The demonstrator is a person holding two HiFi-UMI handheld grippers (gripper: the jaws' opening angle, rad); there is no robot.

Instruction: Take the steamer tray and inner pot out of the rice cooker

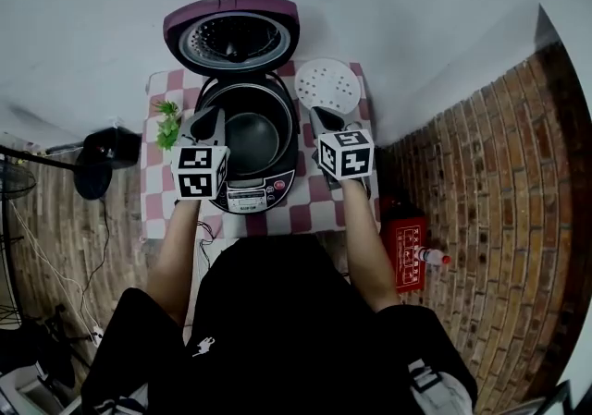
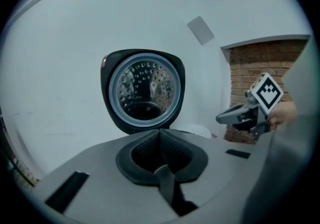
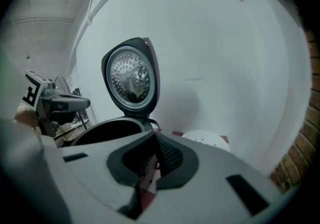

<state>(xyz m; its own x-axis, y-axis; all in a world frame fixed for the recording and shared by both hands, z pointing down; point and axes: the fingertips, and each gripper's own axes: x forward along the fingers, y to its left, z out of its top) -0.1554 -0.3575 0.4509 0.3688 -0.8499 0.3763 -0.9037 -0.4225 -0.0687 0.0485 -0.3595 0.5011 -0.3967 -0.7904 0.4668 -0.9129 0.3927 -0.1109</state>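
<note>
Steamer tray (image 1: 326,85) out of the cooker already: white, round, peppered with small holes. Flat on the checked desk (image 1: 319,214), just right of the rice cooker (image 1: 248,193) and beside its raised purple lid (image 1: 231,34). Round, so no long axis to call; holed face up.

Inner pot (image 1: 252,140) dark and smooth, seated in the cooker body, upright, mouth to the ceiling.

Left gripper (image 1: 213,115) at the cooker's left rim, right gripper (image 1: 319,114) off its right rim. Both pointing away from the person toward the white wall, noses tipped a little down. Tray just ahead of the right gripper's tip, near its own front edge, not gripped. Pot down between the two grippers, touched by neither.

Left fingers (image 2: 146,150) clenched, ribbed pads meeting edge to edge, nothing caught between. Right fingers (image 3: 172,157) the same: pressed together and empty, with the tray showing pale beyond them.

Small green plant (image 1: 168,122) at the desk's left side, close to the left gripper.
</note>
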